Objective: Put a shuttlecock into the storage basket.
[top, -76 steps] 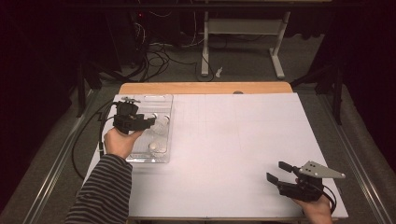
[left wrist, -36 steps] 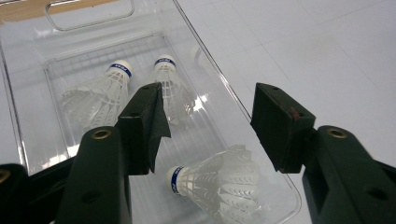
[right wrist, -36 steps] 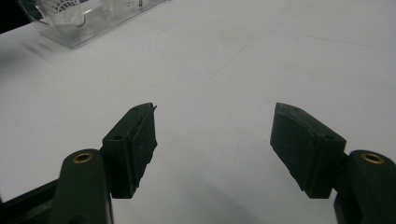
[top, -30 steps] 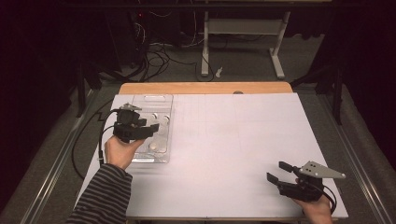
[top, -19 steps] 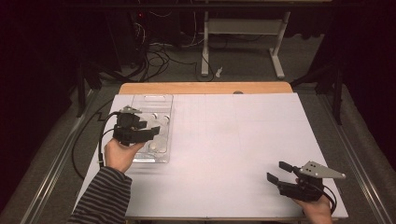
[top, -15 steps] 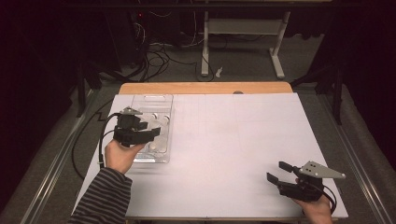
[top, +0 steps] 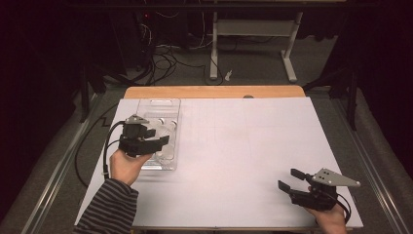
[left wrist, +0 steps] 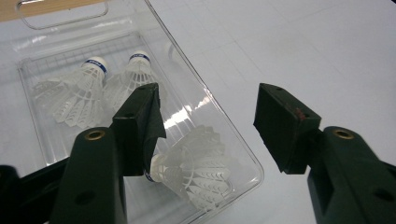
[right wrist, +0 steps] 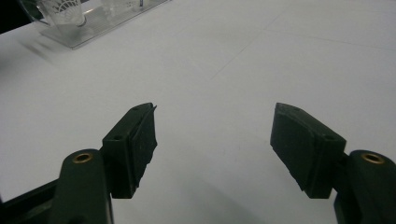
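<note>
Three shuttlecocks (left wrist: 196, 168) are seen lying in the clear tray (top: 171, 105) at the frame's left, the spread, empty left gripper (left wrist: 208, 119) poised above; the right gripper (top: 291, 179) is held spread, idle, lower right.

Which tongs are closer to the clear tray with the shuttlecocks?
Left. The left tongs hover open over the clear tray; the right tongs are far off at the table's near right corner.

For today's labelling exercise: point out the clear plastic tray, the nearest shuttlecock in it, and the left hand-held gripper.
clear plastic tray (left wrist: 233, 140): left gripper view, on its right side wall.
nearest shuttlecock (left wrist: 201, 170): left gripper view, on its white feather skirt.
left hand-held gripper (left wrist: 208, 119): left gripper view, midway between its open fingertips.
</note>
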A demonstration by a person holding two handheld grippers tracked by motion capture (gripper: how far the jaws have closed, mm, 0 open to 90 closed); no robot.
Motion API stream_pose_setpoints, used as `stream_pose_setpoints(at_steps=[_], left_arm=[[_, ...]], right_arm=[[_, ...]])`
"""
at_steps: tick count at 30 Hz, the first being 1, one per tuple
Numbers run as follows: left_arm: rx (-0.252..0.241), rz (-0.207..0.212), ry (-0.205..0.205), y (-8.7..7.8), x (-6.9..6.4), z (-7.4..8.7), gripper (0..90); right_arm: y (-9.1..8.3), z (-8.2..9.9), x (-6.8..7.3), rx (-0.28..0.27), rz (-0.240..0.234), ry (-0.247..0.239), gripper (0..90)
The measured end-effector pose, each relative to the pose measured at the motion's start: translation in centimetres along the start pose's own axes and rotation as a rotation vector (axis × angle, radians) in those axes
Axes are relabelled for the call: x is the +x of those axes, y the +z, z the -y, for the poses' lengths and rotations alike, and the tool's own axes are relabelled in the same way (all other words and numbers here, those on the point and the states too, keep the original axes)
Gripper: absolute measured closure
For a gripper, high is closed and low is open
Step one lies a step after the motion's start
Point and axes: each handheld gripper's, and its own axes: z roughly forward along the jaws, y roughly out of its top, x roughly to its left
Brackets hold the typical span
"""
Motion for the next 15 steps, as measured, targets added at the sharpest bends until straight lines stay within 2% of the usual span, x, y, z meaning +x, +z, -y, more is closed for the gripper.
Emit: stream_pose_setpoints(at_steps=[6,15], left_arm=[[-0.004,0.020,-0.009,-0.11,0.05,0.47,42.2],[-0.014,0.026,-0.011,-0.41,-0.17,0.81,42.3]], right_arm=[[0.01,0.00,0.00,0.000,0.000,0.001,31.7],[0.00,-0.01,0.00,0.000,0.001,0.001,31.7]])
